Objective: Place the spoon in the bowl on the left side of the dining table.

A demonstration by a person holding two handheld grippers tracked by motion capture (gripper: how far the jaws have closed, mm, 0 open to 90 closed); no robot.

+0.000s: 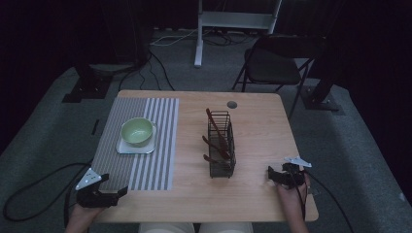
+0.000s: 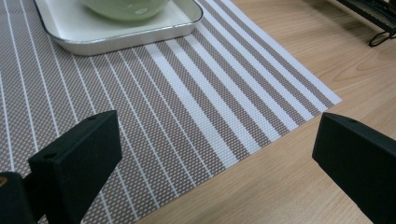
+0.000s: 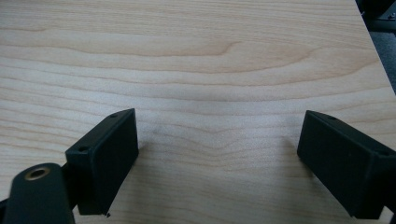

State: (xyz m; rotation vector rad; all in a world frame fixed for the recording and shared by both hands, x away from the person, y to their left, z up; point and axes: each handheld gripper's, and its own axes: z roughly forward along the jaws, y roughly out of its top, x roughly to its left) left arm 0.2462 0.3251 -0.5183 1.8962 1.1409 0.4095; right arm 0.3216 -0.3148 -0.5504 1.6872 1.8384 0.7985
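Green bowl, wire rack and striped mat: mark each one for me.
Green bowl (image 1: 136, 131), high view, on its inner wall.
Wire rack (image 1: 222, 167), high view, on its near wire wall.
Striped mat (image 2: 187, 107), left gripper view, on a bare striped part.

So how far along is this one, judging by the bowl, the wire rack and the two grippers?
Nothing looks started. The green bowl sits on its white tray on the striped mat, and the brown utensils stand in the wire rack. Nothing is in hand: the left gripper and right gripper are both open and empty near the table's front edge. Every handling step appears left to do.
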